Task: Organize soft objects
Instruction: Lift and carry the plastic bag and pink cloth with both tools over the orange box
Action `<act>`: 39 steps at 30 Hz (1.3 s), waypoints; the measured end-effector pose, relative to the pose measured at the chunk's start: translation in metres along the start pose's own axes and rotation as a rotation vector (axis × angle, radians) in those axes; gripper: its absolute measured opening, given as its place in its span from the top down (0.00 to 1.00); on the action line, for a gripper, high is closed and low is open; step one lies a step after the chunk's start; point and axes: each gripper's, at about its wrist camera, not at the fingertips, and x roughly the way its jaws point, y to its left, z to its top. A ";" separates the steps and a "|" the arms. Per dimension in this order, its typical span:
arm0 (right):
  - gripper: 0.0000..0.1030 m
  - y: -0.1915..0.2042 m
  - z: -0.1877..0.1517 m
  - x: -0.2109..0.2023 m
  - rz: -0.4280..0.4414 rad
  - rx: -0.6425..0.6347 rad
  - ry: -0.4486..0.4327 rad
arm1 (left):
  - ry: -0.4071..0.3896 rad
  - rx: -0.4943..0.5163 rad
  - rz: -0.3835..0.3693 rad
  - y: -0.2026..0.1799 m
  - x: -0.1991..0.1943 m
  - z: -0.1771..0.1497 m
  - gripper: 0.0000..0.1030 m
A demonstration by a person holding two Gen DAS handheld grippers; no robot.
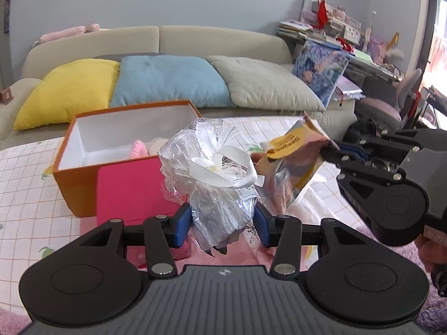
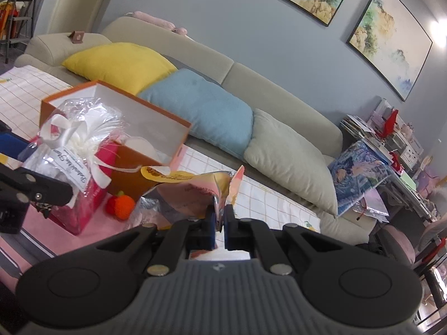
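Observation:
My left gripper is shut on a clear cellophane gift bag tied with a white ribbon, held up above the mat; the same gift bag shows at the left of the right wrist view. My right gripper is shut on the torn edge of a pink and yellow snack pouch, lifted too. That snack pouch hangs right of the gift bag, with the right gripper beside it. Behind stands an open orange box holding pink and cream soft items. An orange knitted fruit lies on the mat.
A pink box stands against the orange box's front. A checked mat covers the surface. Behind is a beige sofa with yellow, blue and grey cushions. A cluttered desk and chair stand at the right.

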 end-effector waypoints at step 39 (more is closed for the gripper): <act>0.98 0.066 0.135 0.150 0.265 0.015 -0.050 | 0.226 -0.051 0.169 0.176 0.121 0.093 0.48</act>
